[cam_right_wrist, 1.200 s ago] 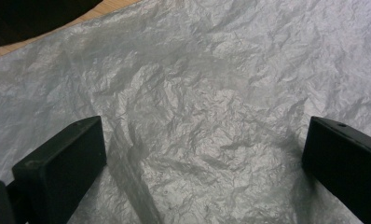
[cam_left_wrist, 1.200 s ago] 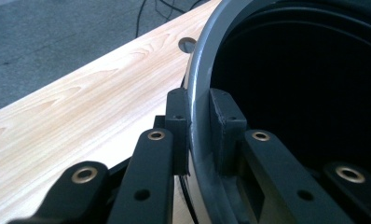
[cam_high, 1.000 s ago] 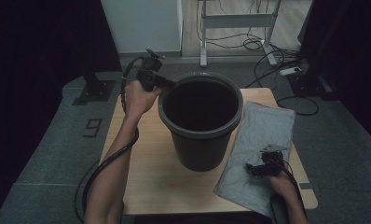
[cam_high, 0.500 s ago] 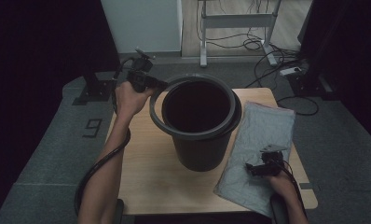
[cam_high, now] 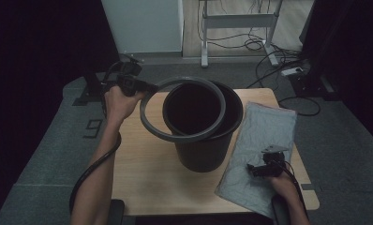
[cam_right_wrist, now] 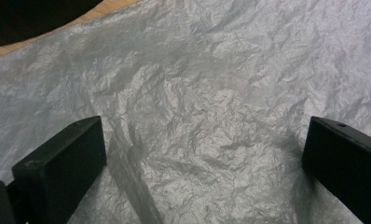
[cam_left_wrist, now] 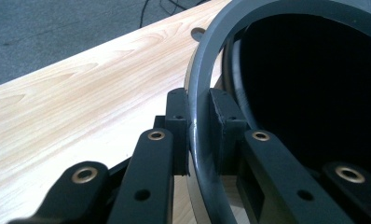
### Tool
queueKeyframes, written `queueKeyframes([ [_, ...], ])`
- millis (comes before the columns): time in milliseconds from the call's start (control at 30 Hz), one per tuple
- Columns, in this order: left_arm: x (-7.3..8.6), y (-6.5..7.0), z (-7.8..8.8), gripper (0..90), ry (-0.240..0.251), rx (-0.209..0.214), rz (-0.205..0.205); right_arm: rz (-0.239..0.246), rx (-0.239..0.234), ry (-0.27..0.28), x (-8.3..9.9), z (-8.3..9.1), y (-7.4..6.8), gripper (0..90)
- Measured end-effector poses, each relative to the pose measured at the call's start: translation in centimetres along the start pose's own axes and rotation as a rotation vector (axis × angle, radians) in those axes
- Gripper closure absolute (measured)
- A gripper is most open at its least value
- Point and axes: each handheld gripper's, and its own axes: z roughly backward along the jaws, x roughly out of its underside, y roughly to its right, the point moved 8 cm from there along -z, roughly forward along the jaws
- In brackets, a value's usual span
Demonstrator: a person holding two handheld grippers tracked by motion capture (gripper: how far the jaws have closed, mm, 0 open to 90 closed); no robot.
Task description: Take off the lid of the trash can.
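Note:
A black bucket (cam_high: 203, 150) stands in the middle of the wooden table (cam_high: 147, 173). A grey ring (cam_high: 149, 124) hangs tilted over its left rim, lifted off the bucket. My left gripper (cam_high: 145, 89) is shut on the ring's left edge; in the left gripper view its pads (cam_left_wrist: 179, 123) press both sides of the ring (cam_left_wrist: 204, 154). A flat, crinkled grey plastic bag (cam_high: 264, 136) lies to the right of the bucket. My right gripper (cam_high: 256, 169) rests low over the bag with its jaws wide apart, and only the bag (cam_right_wrist: 202, 112) lies between them.
The table stands on grey floor mats (cam_high: 48, 150). Cables and a power strip (cam_high: 292, 71) lie on the floor behind the table, by a metal stand (cam_high: 236, 21). Bare tabletop lies in front of the bucket and to its left.
My left gripper has drawn the grey ring off the bucket's rim and carried it to the left. The right gripper has stayed over the bag.

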Motion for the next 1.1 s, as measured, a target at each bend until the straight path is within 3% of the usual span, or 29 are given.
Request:
queueKeyframes([
  [1100,5.3,-5.5,4.2,79.4,0.047,-0.041,0.110,-0.001,0.001,0.000,0.0,0.0,0.0,0.0],
])
